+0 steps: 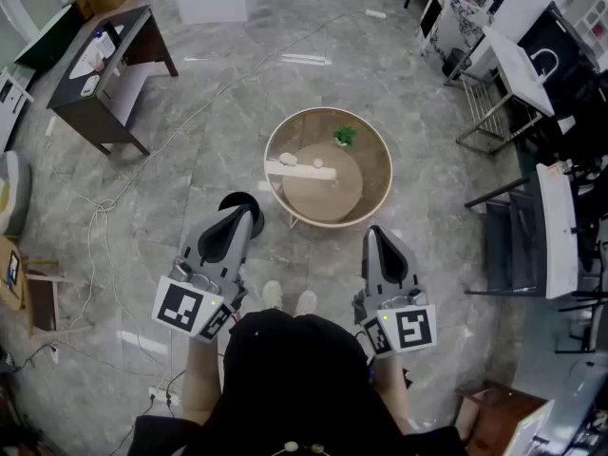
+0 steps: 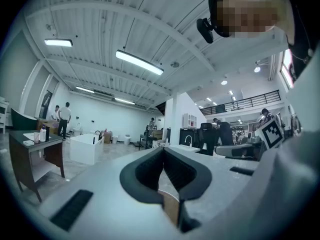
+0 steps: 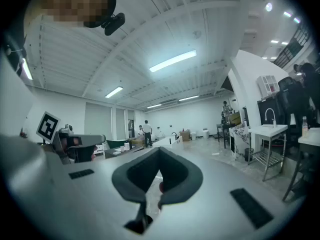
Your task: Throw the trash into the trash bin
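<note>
Wood table (image 1: 384, 180), round and rimmed, holds the trash: green scrap (image 1: 345, 136) at the far side, white strip (image 1: 290, 168) and white bit (image 1: 318, 163) toward the left. Nothing is picked yet. Left gripper (image 1: 245, 218) and right gripper (image 1: 377, 233) hang level short of the table, both fully closed and empty. The black round thing on the floor is likely the bin (image 1: 237, 200), half hidden under the left gripper.

Risks:
- Flat strip slips out of a pinch.
- Rim blocks a low approach.
- Left gripper clips the bin.
- Cable (image 1: 100, 207) on the floor at left is a trip hazard.
</note>
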The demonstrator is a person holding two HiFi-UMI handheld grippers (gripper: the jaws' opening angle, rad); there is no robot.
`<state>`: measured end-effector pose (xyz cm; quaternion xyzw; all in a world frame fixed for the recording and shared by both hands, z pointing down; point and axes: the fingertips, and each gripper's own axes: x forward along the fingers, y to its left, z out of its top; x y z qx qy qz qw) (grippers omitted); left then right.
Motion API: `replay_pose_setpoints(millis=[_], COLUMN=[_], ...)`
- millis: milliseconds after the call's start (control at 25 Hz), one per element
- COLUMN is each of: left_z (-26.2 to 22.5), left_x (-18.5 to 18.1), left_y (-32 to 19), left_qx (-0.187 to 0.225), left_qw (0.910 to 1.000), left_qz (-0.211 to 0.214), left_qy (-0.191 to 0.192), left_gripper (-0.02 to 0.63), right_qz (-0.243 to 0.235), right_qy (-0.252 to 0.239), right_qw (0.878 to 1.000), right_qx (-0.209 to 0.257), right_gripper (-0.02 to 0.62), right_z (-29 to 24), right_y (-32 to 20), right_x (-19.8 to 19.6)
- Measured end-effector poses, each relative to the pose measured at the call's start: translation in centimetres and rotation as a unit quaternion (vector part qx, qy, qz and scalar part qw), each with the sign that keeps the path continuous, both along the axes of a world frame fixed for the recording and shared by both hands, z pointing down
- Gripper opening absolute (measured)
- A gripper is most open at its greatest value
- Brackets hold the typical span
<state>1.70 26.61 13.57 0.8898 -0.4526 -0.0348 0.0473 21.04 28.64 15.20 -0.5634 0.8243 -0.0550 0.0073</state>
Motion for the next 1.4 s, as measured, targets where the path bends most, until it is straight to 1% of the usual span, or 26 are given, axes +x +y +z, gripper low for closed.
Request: replay_pose_setpoints(millis=[520,960,1040,1160,1320,1400], left_z=[0.2,0.2,0.2,0.4,1.2,1.8], left_x=[-0.4,-0.7,-1.0,-1.9,-3.2,-3.9], left_y=[-0.4,-1.4,-1.5,-1.7,-2.0,-2.2], left_qx=[-0.003,-0.003,-0.003,-0.006,-0.011,-0.012], left_qw=[1.0000,0.9999,0.9999,1.0000,0.9999,0.9999], left_qz=[0.002,0.011,0.011,0.007,0.009,0.012], left_qy=[-0.002,-0.003,-0.003,-0.002,0.001,0.002], left_gripper=[0.006,0.006,0.006,0.006,0.006,0.006], right_qz=[0.003,0.014,0.009,-0.016,-0.019,-0.023], right_qy=[0.004,0.007,-0.003,-0.017,0.014,0.023], right_qw=[1.000,1.000,1.000,1.000,0.999,0.998], right_qx=[-0.005,-0.009,-0.011,-0.020,-0.035,-0.045], right_gripper=[0.003,0.003,0.003,0.003,0.007,0.045], right_z=[0.3,0.4,0.6,1.2,3.1,4.3], right_y=[-0.3,-0.9,-1.1,-1.3,-1.7,-1.8], right_x=[-0.1,-0.4,-0.7,-1.7,-2.7,-3.2])
